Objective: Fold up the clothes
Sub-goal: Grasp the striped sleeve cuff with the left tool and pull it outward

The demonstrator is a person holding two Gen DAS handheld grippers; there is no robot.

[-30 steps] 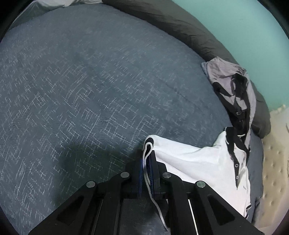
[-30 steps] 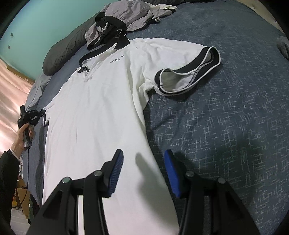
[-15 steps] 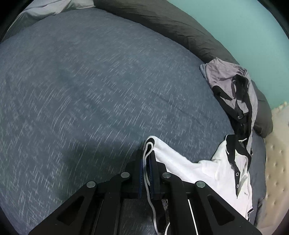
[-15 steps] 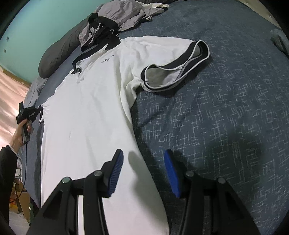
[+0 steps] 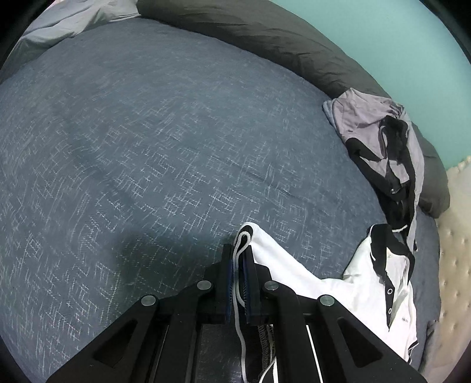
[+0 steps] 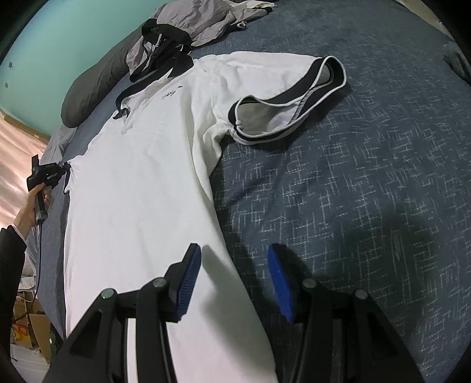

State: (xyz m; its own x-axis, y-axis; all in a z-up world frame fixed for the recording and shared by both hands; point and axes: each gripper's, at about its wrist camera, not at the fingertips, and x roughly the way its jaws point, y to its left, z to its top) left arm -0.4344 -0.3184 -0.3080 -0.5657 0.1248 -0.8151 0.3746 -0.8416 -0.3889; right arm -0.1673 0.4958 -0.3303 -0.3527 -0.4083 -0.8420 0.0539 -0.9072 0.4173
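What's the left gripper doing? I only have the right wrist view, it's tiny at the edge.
Observer: The left gripper is shut on the sleeve cuff of the shirt.
Operator: Anything beyond that sleeve?
Observer: Bare bed cover, then a light grey sheet bunched at the far corner.
Operator: Placket open or buttoned?
Observer: Open; two snaps show along its edge.

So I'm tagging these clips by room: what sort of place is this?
Most likely a bedroom. The white shirt lies spread on a bed with a blue patterned cover, a dark pillow runs along the teal wall, and more clothes are piled beside it.
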